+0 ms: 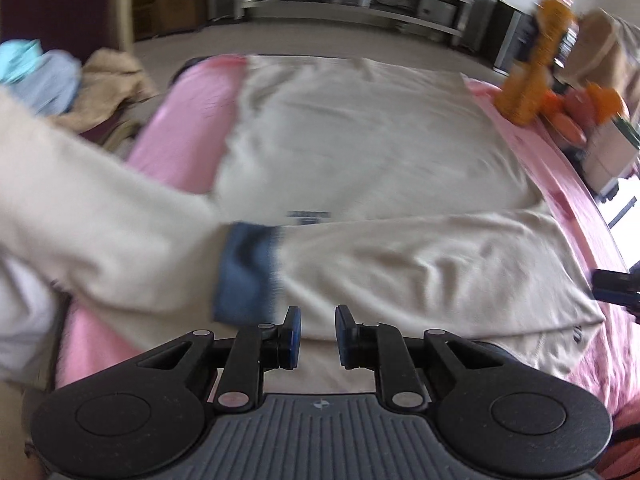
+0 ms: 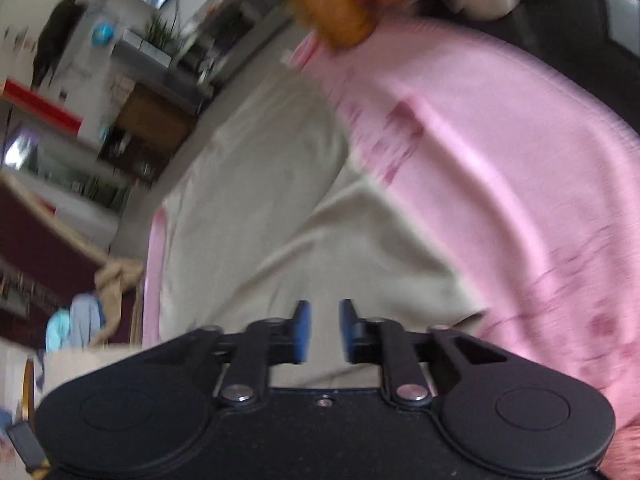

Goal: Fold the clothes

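Cream long-sleeved cotton top with blue cuff: spread on pink cloth, one sleeve lying left-right across the near side. Left gripper released, empty, nearest the cuff. Right gripper released, empty, over the right edge.

— What is the cream sweatshirt made of?
— Soft matt knit cloth is seen, with a denim-blue ribbed cuff. A pink woven tablecloth is spread beneath it.
— And the left gripper?
— Matt black plastic is shown, with blue rubbery pads and dull metal rivets; a ribbed grey plate is fitted behind.
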{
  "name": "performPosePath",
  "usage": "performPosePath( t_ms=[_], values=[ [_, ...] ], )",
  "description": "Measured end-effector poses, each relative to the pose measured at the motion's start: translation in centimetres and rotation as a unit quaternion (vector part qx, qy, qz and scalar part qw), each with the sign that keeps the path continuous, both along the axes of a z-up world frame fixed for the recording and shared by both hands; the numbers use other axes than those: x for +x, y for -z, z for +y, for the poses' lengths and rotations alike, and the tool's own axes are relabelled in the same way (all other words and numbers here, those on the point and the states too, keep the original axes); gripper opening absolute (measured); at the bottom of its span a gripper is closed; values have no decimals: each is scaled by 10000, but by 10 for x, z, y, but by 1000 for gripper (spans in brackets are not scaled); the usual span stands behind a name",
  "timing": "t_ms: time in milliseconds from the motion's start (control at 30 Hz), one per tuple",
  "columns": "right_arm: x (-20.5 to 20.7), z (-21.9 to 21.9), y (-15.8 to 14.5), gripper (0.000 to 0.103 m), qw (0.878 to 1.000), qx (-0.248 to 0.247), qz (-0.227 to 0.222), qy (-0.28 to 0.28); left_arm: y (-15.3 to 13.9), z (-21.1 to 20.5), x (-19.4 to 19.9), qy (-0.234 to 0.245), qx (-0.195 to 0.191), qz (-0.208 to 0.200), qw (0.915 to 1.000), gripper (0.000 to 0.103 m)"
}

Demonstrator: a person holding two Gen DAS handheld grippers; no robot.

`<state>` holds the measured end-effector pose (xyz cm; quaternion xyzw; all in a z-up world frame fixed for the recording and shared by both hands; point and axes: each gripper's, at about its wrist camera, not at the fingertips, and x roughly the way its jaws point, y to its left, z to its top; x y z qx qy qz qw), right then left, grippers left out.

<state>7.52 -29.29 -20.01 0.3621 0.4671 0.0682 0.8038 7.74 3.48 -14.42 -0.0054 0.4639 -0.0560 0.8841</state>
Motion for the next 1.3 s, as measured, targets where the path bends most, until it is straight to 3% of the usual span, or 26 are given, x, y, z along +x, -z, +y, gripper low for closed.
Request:
performPosePath(
  t_ms=[167,200,300,400,467,533,567,633,767,867,1000,1067,1133,1167,1267,1300],
  values=[
    [24,17,29,16,9968,286,711,-229,28,-24,15,227,749,208,9967,24],
    [25,13,35,9,9959,296,849,-136,32,-23,17,187,841,247,9960,30],
    [16,-7,44,3,9923,622,1056,153,29,-4,15,-87,764,311,9966,31],
    [-2,-38,46,1,9876,704,1202,727,24,14,11,-373,631,305,9968,18],
    [-19,-62,46,0,9813,759,1261,1243,19,20,7,-490,609,224,9967,21],
    [-38,-87,40,2,9735,618,1236,1823,14,25,4,-607,586,142,9963,13],
    [-46,-94,34,11,9697,376,1226,2077,11,28,2,-665,575,101,9961,14],
    [-57,-101,24,15,9656,76,1068,2368,7,34,-1,-782,552,20,9954,20],
    [-53,-80,12,16,9782,190,567,1990,-3,45,-8,-1016,507,-143,9934,20],
    [-32,-42,6,16,9909,232,308,1290,1,32,-3,-911,407,-64,9950,20],
    [-6,6,9,16,9987,374,252,243,18,16,9,-729,650,233,9949,20],
    [3,23,15,16,9983,376,423,-143,24,16,12,-767,846,359,9928,30],
    [6,28,18,16,9979,116,595,-224,26,16,11,-723,959,373,9921,33],
    [7,30,20,10,9973,-14,680,-264,25,17,9,-692,1002,357,9919,34],
    [3,24,16,10,9969,-272,718,-144,21,23,1,-691,1022,355,9917,37],
    [1,20,13,13,9969,-352,693,-68,19,26,-2,-753,1058,343,9909,33]
  ],
)
